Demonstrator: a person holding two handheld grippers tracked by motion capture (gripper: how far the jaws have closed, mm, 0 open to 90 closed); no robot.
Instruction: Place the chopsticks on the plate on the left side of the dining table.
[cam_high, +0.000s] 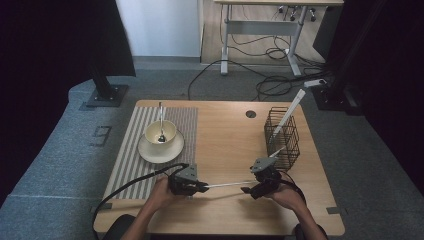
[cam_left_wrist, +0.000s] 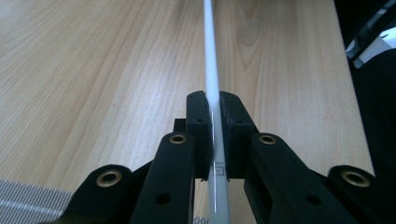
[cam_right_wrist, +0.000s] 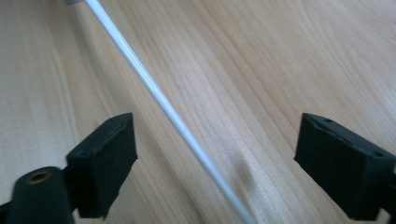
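Left tongs (cam_left_wrist: 212, 100) clamped on white chopstick (cam_left_wrist: 211, 60), right tongs (cam_right_wrist: 215, 154) wide around it, over bare tabletop (cam_high: 225, 135) mid-front.

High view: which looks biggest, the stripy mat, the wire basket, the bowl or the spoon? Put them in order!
1. Stripy mat, by far the biggest.
2. Wire basket.
3. Bowl, smaller than the basket.
4. Spoon, smallest and thinnest, though roughly as long as the bowl is wide.
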